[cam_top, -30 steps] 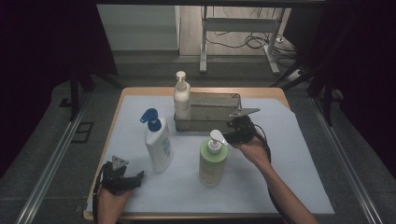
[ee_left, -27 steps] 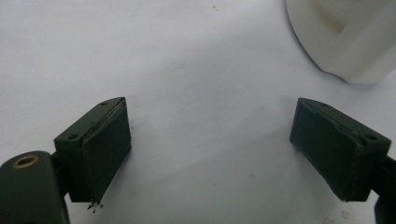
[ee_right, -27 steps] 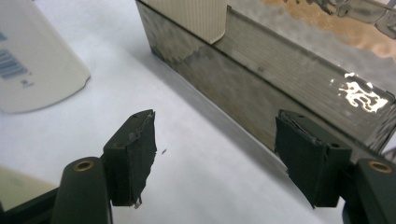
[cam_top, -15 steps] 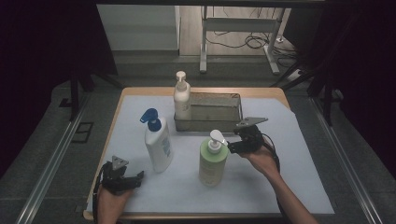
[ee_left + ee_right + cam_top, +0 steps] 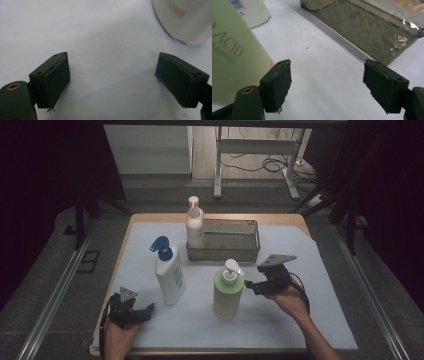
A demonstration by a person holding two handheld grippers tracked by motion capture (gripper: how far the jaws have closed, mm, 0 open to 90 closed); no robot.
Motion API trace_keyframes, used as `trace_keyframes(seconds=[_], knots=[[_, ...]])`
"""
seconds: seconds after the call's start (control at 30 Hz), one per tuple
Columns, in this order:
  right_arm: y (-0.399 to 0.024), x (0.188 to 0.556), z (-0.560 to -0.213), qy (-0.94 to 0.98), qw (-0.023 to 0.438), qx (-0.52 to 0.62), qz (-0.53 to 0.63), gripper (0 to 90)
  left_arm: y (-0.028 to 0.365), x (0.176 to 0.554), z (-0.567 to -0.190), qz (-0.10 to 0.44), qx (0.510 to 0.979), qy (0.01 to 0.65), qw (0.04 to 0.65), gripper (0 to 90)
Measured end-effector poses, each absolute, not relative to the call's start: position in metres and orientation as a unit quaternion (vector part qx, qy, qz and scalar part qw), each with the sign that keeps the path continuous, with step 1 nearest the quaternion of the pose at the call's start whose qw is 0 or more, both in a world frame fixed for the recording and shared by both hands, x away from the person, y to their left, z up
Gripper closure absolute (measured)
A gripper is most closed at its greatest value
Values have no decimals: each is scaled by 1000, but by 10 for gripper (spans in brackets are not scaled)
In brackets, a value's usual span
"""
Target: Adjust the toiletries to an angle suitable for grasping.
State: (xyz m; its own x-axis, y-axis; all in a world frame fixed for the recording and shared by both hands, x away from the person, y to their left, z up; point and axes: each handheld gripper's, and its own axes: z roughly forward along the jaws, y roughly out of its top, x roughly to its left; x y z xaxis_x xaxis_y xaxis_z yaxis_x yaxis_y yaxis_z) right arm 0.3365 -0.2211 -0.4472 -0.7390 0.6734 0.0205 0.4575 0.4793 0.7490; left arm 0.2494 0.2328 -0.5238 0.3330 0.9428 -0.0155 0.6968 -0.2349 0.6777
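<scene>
A green pump bottle point(image 5: 228, 292) stands upright on the white sheet point(image 5: 300, 250), front centre. My right gripper point(image 5: 251, 287) lies just to its right, jaws pointing at it. In the right gripper view the right gripper point(image 5: 328, 75) is open over bare sheet, its jaws have just been opening, and the green bottle point(image 5: 232, 50) sits beside the left jaw, outside the gap. A white bottle with a blue pump point(image 5: 169, 272) stands left of centre. My left gripper point(image 5: 145, 312) rests open at the front left, the left gripper point(image 5: 112, 67) empty, the white bottle's base point(image 5: 185, 20) ahead of it.
A grey rectangular bin point(image 5: 227, 242) stands at the back centre of the sheet, also the bin wall point(image 5: 367, 27) close ahead of the right gripper. A cream pump bottle point(image 5: 194, 225) stands at the bin's left end. The table's wooden edge point(image 5: 200, 351) runs along the front.
My right gripper has drawn back from the bin toward the front of the table, ending beside the green bottle. The left hand and the bottles have stayed put.
</scene>
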Motion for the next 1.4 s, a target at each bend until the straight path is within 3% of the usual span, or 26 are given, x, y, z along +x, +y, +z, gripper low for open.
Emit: trace_keyframes(seconds=[0.7, 1.4], knots=[[-234, 290, -457, 864, 124, 297, 386, 135, 233, 249, -524, 205, 758, 540, 301, 122], [-199, 266, -453, 864, 81, 259, 425, 23, 233, 249, -524, 204, 758, 541, 301, 122]])
